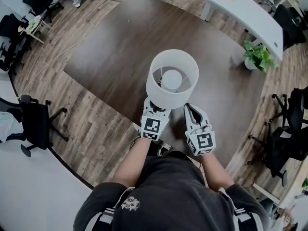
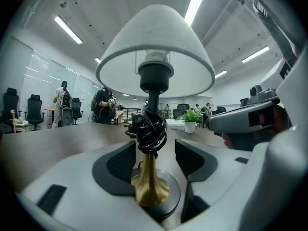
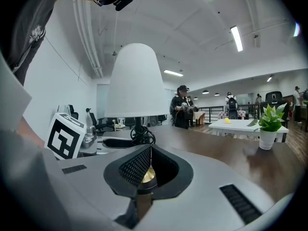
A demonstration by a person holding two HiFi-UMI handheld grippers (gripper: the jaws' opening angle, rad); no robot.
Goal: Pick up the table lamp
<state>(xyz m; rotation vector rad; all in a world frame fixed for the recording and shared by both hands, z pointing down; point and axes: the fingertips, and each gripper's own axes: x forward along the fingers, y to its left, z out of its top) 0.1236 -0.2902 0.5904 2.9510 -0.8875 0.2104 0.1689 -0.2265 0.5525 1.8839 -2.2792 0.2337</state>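
Note:
The table lamp has a white shade (image 1: 172, 78) and stands upright on the dark table (image 1: 115, 52). In the left gripper view its brass stem (image 2: 150, 182) rises from a round dark base, with a black cord bundle (image 2: 151, 129) wound round the stem under the shade (image 2: 154, 52). My left gripper (image 2: 154, 160) is open, one jaw on each side of the stem, and the pads stand apart from it. In the head view its tips (image 1: 155, 108) lie under the shade. My right gripper (image 1: 191, 110) is just right of the lamp, shut and holding nothing (image 3: 144, 170).
A potted plant (image 1: 257, 57) stands at the table's far right edge. Beyond it is a white table (image 1: 245, 11). Office chairs stand on the wood floor at the left (image 1: 36, 121) and right (image 1: 288, 138). People stand far off in the room.

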